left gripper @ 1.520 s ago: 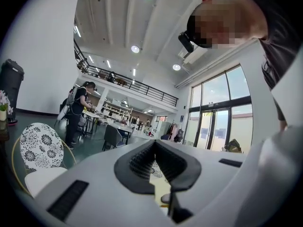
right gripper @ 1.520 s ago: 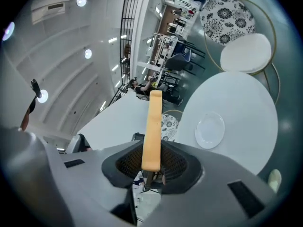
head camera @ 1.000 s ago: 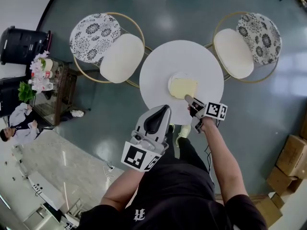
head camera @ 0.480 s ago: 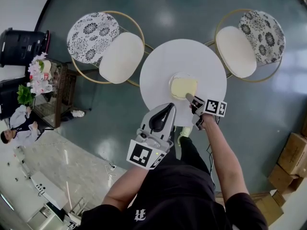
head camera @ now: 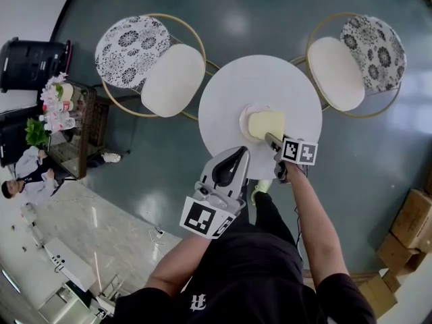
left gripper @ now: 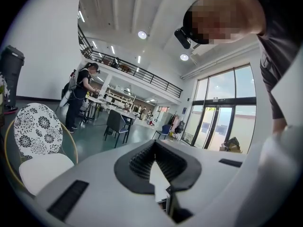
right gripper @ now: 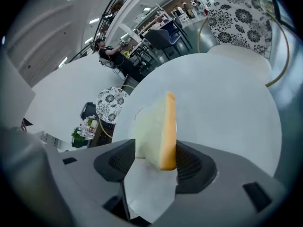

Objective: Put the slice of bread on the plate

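Note:
A pale bread slice (head camera: 265, 123) with a tan crust lies over a clear plate (head camera: 244, 117) on the round white table (head camera: 236, 90). My right gripper (head camera: 271, 139) reaches it from the near side. In the right gripper view the bread slice (right gripper: 158, 131) stands on edge between the jaws of the right gripper (right gripper: 156, 157). These jaws have just been opening: the crust leans on the right pad and the left pad no longer presses. The plate's rim (right gripper: 137, 112) shows behind. My left gripper (head camera: 234, 152) hangs by the table's near edge, shut and empty, its tips meeting (left gripper: 155, 150).
Two chairs with cream seats and patterned backs stand at the table's far left (head camera: 172, 79) and far right (head camera: 335, 73). A small stand with flowers (head camera: 64, 106) is at the left. Cardboard boxes (head camera: 405, 228) lie at the right. A person (head camera: 27, 181) is at the far left.
My right gripper has tipped down toward the plate with the bread, and its jaws have widened. The left gripper has sunk slightly near the table edge.

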The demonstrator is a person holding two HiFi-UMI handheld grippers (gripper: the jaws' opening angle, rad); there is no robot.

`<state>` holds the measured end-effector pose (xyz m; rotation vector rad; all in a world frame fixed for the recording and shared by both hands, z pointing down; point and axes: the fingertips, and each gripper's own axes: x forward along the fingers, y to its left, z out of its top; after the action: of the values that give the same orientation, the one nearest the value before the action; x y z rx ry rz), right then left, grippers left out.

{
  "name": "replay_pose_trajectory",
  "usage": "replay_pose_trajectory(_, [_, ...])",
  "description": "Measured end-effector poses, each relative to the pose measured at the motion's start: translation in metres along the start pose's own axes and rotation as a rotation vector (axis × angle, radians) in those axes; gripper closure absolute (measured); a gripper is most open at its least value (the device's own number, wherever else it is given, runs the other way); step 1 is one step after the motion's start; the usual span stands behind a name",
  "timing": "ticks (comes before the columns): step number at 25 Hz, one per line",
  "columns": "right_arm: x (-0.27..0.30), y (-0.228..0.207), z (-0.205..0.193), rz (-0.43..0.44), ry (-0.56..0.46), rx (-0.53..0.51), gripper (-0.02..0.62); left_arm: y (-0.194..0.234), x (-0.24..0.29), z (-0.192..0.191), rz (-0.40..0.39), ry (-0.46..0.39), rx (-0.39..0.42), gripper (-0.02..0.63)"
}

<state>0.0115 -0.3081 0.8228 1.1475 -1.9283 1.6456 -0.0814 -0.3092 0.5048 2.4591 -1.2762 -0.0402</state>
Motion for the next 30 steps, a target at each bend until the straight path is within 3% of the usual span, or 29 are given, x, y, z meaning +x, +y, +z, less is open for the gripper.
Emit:
replay_pose_trajectory(5, [0.007, -0.012, -0.012, -0.109, 0.088, -0.135, 0.298, 0.006, 0.0, -0.001, 0.008, 0.005, -0.007, 0.6])
replay_pose_trajectory(16, [0.018, -0.016, -0.039, -0.234, 0.266, -0.544, 0.259, 0.012, 0.003, -0.003, 0.01, 0.012, -0.011, 0.6])
replay_pose_trajectory(19, [0.015, -0.018, -0.039, -0.244, 0.257, -0.555, 0.259, 0.012, 0.003, -0.002, 0.009, 0.009, -0.01, 0.6])
replay_pose_trajectory(25, [-0.008, -0.027, -0.038, -0.255, 0.223, -0.471, 0.234, 0.008, 0.003, -0.004, 0.002, 0.01, -0.012, 0.6])
replay_pose_trajectory(30, [-0.035, -0.018, -0.029, -0.227, 0.124, -0.435, 0.235, -0.001, 0.004, -0.006, -0.011, 0.01, -0.007, 0.6])
